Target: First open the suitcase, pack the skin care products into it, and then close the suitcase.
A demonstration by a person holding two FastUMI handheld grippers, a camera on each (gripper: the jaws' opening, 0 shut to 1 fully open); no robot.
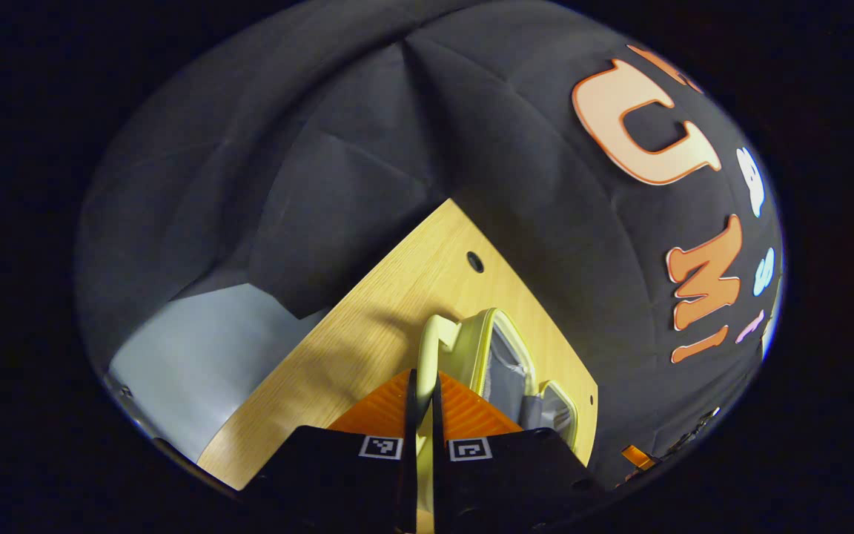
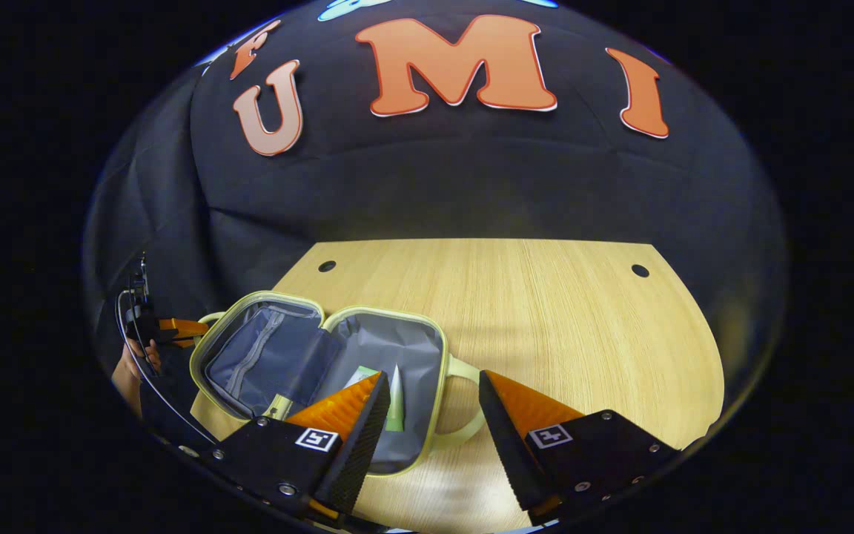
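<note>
A: Left gripper view first. What have the tongs got?

B: Left gripper (image 1: pixel 421 415) clenched, fingers nearly together with a thin gap. The pale yellow-green suitcase handle (image 1: pixel 433 343) rises from that gap; whether both fingers press it, I cannot tell. Beyond it the suitcase (image 1: pixel 505 354) stands on the wooden bench (image 1: pixel 368 326), close to the bench's right edge.

A: And the right gripper view?

B: At far left, a hand (image 2: pixel 130 365) beside the other gripper. Next, the suitcase (image 2: pixel 323 363) lies open flat near the bench's (image 2: pixel 545 311) left front corner, grey lining showing in both halves. Inside the right half: a green tube (image 2: pixel 395 400) and part of a pale box (image 2: pixel 359 375) beside it. The suitcase's handle (image 2: pixel 464 400) points right.

A: Right tongs?

B: Right gripper (image 2: pixel 427 437) released, fingers wide apart, hovering over the suitcase's right rim and handle, grasping nothing.
</note>
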